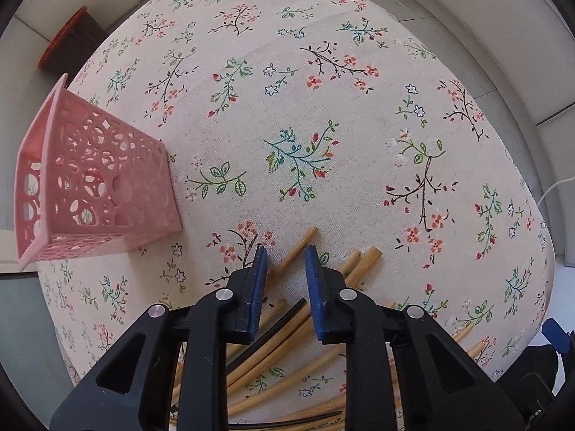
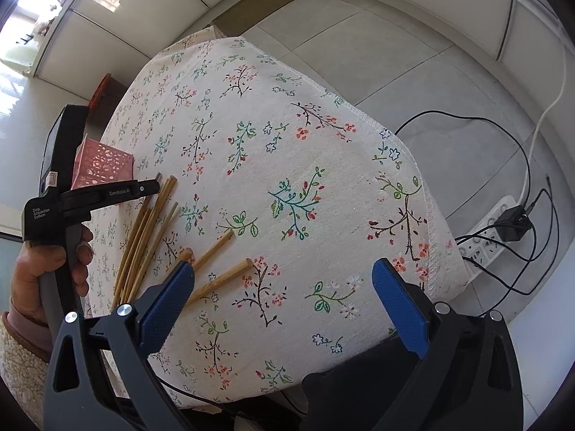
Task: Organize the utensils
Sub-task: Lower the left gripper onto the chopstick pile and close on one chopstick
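Left tongs (image 1: 285, 251) partly spread, blue pads (image 1: 259, 287) a narrow gap apart, gripping nothing. Poised low over the near end of the bamboo chopsticks (image 1: 363, 262), one stick lying in line with the gap; probably narrowed beforehand so that closing on a single stick takes little travel. Seen from the side in the right wrist view, held in a bare hand (image 2: 46, 269) and reaching in over the fanned sticks.

At far left, pink perforated basket (image 1: 100, 179) upright on the floral tablecloth (image 1: 359, 125), near the table's edge and apart from the sticks; likely the destination, set within easy reach of the left side. Appears empty, though hard to tell for certain through the holes.

Toward the middle, loose pile of chopsticks crossing one another, a black chopstick (image 1: 273, 334) among the pale ones. Hence the task apparently at an early stage, nothing gathered yet.

Further right, two stray chopsticks (image 2: 226, 276) apart from the main pile, just beside the inner finger of the right tongs (image 2: 284, 265). Spread wide, holding nothing, hovering over bare cloth; presumably waiting clear of the left side's work.
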